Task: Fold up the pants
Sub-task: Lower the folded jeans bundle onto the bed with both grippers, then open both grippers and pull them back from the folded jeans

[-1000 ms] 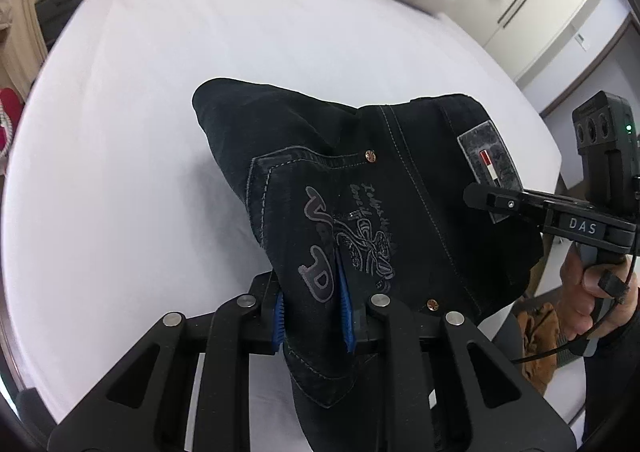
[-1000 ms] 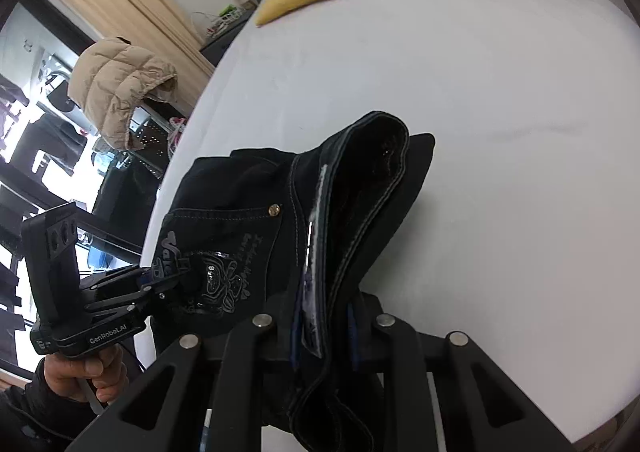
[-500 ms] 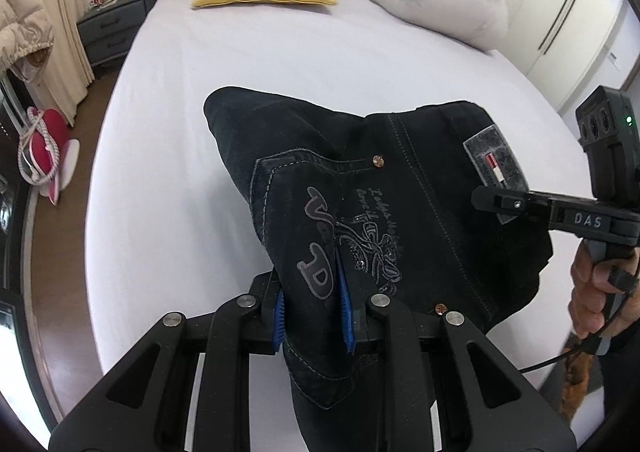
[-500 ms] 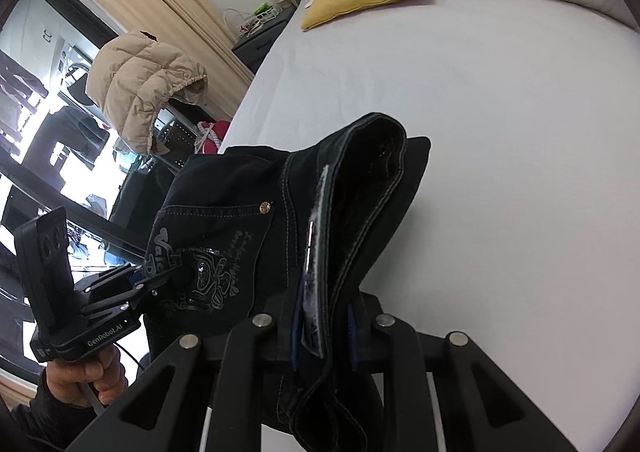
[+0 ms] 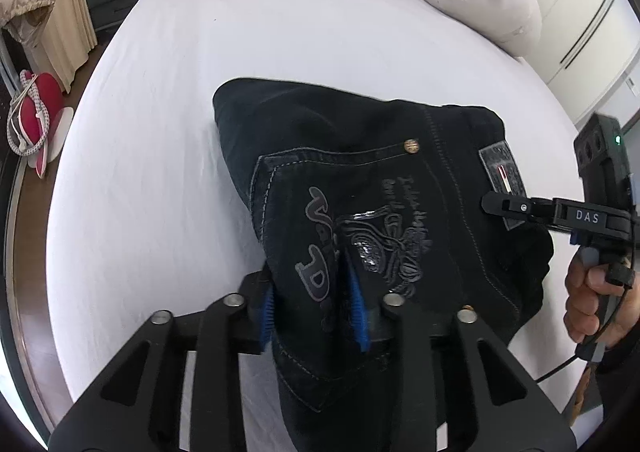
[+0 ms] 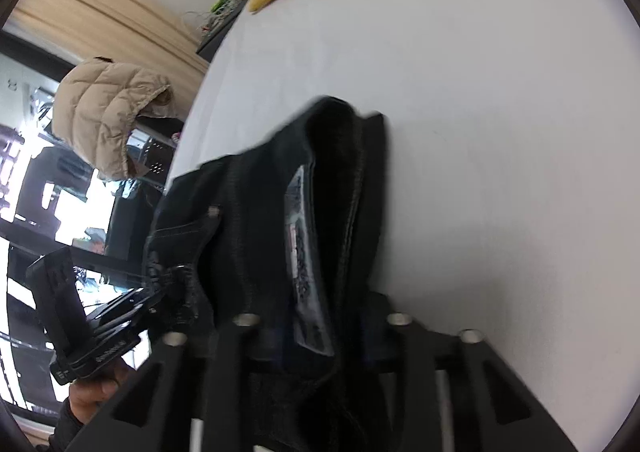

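Two tongs, one pair of black denim pants (image 5: 360, 188), bunched into a folded bundle on the white bed sheet (image 5: 160, 172). I judge the denim heavy, soft and floppy, not slippery, not fragile; thick seams and waistband hold best, so I'd take it by the waistband edge or pocket hem, never mid-panel. My left tongs (image 5: 314, 308) straddle the printed back pocket fold, blue pads (image 5: 267, 312) either side; jaws are opening, cloth between them, pads look barely off the fabric. My right tongs (image 6: 320, 336) sit over the waistband end by the grey leather patch (image 6: 300, 236); jaws opening too, cloth between, view blurred so contact unclear. Bundle's far end rests on the sheet, near end hangs in both tongs.
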`<control>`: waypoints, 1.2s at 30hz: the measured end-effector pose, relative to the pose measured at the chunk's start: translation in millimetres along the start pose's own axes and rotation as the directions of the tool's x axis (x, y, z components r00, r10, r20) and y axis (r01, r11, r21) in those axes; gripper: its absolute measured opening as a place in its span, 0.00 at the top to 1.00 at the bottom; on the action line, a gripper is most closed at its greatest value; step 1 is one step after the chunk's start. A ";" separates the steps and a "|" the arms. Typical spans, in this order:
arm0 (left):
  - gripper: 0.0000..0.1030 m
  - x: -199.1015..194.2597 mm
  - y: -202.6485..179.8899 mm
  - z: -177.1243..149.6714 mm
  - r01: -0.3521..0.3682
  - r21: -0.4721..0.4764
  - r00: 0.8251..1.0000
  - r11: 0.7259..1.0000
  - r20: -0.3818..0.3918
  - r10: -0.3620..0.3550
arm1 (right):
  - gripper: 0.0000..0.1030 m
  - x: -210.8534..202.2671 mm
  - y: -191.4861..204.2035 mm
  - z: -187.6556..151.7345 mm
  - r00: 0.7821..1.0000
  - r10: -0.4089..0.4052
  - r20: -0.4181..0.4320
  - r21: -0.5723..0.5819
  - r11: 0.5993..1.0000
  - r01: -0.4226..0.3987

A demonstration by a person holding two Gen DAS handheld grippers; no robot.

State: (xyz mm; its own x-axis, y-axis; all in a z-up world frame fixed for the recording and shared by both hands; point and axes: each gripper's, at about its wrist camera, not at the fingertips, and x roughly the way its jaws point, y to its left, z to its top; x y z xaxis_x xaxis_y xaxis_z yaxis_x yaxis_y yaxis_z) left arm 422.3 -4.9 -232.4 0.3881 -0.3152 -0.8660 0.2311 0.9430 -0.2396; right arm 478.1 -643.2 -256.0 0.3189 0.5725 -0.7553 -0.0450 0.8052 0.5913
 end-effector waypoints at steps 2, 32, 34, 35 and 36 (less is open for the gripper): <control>0.52 1.9 7.8 -3.1 0.012 -0.021 1.000 1.000 0.016 -0.012 | 0.64 0.3 -10.2 -3.8 0.998 0.059 0.023 0.020 0.998 -0.059; 0.00 -399.1 -120.4 -145.0 -0.480 -0.116 0.461 0.870 0.810 0.362 | 0.00 -294.2 176.8 -169.7 0.457 -0.094 0.884 -0.130 0.891 0.435; 0.00 -416.9 -132.3 -151.5 -0.525 -0.122 0.438 0.842 0.810 0.390 | 0.00 -320.6 195.1 -181.5 0.413 -0.053 0.909 -0.152 0.881 0.449; 0.00 -426.6 -135.4 -154.9 -0.526 -0.117 0.436 0.842 0.814 0.385 | 0.00 -331.9 203.3 -186.4 0.396 -0.039 0.917 -0.159 0.877 0.454; 0.00 -437.2 -139.4 -158.7 -0.525 -0.112 0.439 0.844 0.814 0.381 | 0.00 -344.6 213.8 -191.6 0.381 -0.025 0.924 -0.167 0.871 0.463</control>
State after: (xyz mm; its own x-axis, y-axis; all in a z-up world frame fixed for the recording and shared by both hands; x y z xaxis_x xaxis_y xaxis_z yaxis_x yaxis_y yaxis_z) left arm 78.8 18.5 110.0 0.9845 0.1335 -0.1139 -0.1085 0.9732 0.2029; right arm 177.1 -638.8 76.6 0.9977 0.0546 -0.0413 -0.0494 0.9918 0.1183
